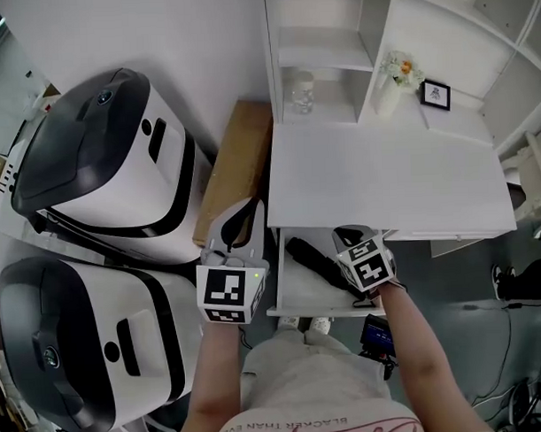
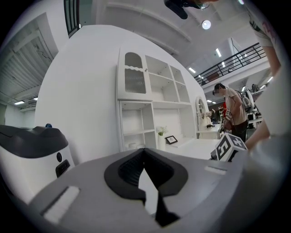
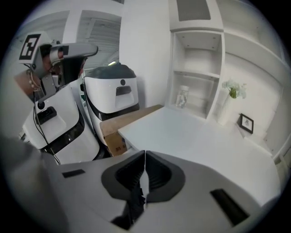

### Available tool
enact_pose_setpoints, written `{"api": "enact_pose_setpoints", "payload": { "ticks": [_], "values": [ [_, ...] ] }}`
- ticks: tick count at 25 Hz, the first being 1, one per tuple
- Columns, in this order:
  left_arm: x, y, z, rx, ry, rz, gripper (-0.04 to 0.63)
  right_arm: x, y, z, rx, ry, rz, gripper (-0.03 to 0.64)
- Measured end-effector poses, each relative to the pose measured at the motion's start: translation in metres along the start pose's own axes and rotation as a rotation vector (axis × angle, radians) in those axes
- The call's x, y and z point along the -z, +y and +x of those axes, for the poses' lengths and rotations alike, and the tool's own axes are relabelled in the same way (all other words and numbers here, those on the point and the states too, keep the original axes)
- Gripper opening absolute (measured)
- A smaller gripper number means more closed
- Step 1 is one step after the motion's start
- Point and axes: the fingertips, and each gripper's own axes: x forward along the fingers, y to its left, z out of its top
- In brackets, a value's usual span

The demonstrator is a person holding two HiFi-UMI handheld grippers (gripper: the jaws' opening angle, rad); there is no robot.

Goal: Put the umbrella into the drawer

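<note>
Clenching shut, left tool (image 2: 144, 150) and right tool (image 3: 145, 152) hover beside the umbrella (image 1: 318, 262) lying in the drawer (image 1: 296, 300).

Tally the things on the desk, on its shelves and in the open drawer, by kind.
Glass jar: 1
Vase of flowers: 1
Picture frame: 1
Black umbrella: 1
Total: 4
</note>
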Motion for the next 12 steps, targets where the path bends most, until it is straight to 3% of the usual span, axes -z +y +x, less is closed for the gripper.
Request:
{"api": "enact_pose_setpoints", "payload": {
  "ticks": [12],
  "values": [
    [-0.031, -0.007, -0.004, -0.002, -0.078, 0.015, 0.009, -0.048, -0.012, -0.065, 0.063, -0.183, -0.015, 0.009]
  ]
}}
